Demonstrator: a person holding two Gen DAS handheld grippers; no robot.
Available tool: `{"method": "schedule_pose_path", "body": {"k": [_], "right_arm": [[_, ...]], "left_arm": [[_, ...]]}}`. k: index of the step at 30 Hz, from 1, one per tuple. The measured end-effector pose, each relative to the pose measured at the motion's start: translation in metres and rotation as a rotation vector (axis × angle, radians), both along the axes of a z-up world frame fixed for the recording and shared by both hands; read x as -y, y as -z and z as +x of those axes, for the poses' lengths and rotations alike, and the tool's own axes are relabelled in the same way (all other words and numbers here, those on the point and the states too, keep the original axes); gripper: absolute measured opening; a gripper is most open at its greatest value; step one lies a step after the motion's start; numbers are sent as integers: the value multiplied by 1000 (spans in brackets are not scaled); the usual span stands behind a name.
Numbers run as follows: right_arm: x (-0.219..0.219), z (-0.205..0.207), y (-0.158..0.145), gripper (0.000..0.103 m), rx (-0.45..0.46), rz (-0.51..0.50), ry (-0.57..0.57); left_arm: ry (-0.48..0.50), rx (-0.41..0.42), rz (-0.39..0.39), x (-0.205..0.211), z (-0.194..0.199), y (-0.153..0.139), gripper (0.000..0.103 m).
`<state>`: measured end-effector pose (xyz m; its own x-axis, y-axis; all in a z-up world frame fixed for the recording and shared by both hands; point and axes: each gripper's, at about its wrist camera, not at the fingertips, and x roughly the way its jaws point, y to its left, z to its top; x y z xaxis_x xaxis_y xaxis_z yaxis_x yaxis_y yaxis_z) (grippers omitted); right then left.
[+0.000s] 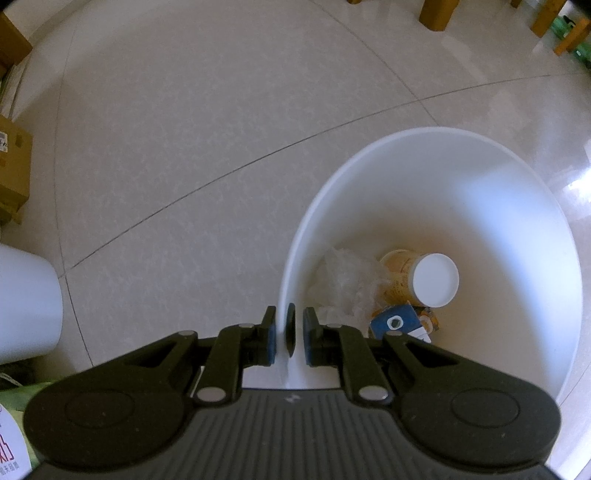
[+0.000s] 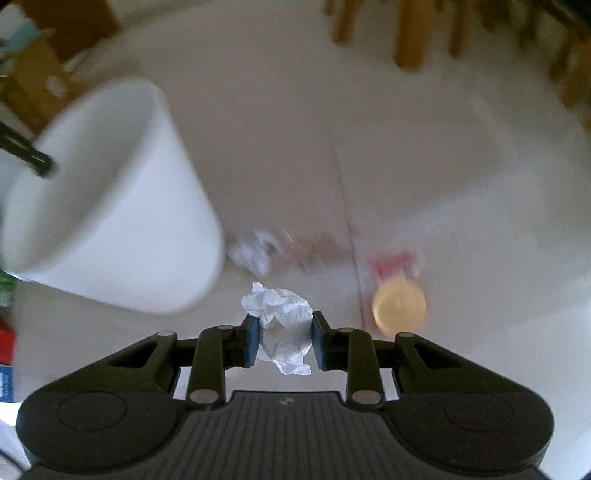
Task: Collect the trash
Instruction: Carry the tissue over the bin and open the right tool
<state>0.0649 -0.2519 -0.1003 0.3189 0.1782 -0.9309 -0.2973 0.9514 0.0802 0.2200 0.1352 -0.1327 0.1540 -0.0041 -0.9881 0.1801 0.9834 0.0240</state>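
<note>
pale glossy floor tiles [image 1: 184, 147] run under everything, with wooden furniture legs [image 1: 436, 14] at the far edge. beside them the tall white plastic bin [image 1: 480, 177] holds crumpled clear wrap, a tan paper cup with a white lid [image 1: 436, 275] and a blue carton [image 1: 397, 323]. the left gripper [image 1: 290, 334] is clamped tight on the bin's near rim. the right gripper [image 2: 284, 338] has its pads pinched on a crumpled white tissue [image 2: 282, 317], held clear above the floor, where blurred litter and a round orange lid [image 2: 399, 306] lie just right of the bin.
</note>
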Motion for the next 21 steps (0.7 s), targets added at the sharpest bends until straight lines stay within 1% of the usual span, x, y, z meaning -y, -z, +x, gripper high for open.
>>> {"method": "schedule_pose_path", "body": {"k": [2, 5, 9, 12, 14, 15, 16, 18, 21], "right_arm": [[-18, 8, -30, 33, 38, 23, -52], [-46, 17, -63, 33, 79, 55, -127], [-83, 28, -89, 33, 110, 92, -218], [-107, 30, -94, 33, 120, 114, -277], [-119, 33, -89, 35, 117, 128, -303], [-124, 32, -87, 38, 112, 136, -311], [-129, 32, -85, 48, 106, 139, -319], [-139, 30, -80, 61, 106, 133, -327], [-144, 25, -81, 61, 119, 126, -346]], "left_arm": [[2, 2, 0, 0, -1, 0, 11], [3, 2, -1, 0, -1, 0, 11], [9, 3, 4, 1, -1, 1, 11], [7, 6, 2, 2, -1, 0, 11], [8, 7, 0, 1, -2, 0, 11], [8, 8, 1, 1, -2, 0, 11], [8, 7, 2, 1, -2, 0, 11], [9, 8, 5, 2, -2, -1, 11], [8, 8, 4, 2, -2, -1, 11]]}}
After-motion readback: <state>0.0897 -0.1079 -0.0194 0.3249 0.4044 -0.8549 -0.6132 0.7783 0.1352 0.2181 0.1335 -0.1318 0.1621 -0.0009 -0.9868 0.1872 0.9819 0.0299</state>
